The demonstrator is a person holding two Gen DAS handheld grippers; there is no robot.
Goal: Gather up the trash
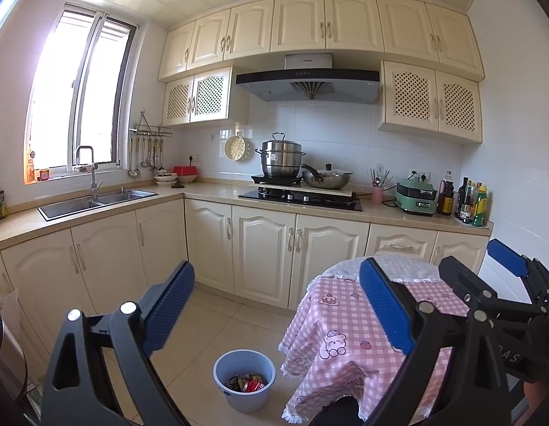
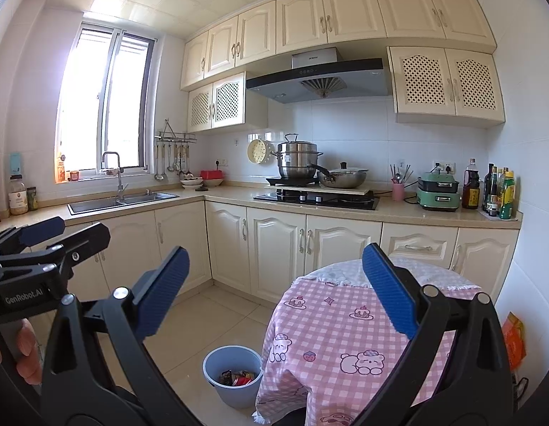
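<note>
A light blue bucket (image 1: 244, 380) stands on the tiled floor beside a round table with a pink checked cloth (image 1: 345, 337). Crumpled wrappers and a red can (image 1: 249, 384) lie inside it. My left gripper (image 1: 278, 305) is open and empty, held high above the floor and aimed at the kitchen. My right gripper (image 2: 274, 291) is open and empty at a similar height. The bucket (image 2: 233, 372) and its trash (image 2: 239, 378) also show in the right wrist view, left of the table (image 2: 345, 326). Each gripper shows at the edge of the other's view.
Cream cabinets run in an L under a countertop (image 2: 398, 213) with a sink (image 2: 121, 200), a hob with pots (image 2: 317, 197), a green cooker (image 2: 437, 191) and bottles (image 2: 498, 191). An orange packet (image 2: 515, 340) hangs at the right wall.
</note>
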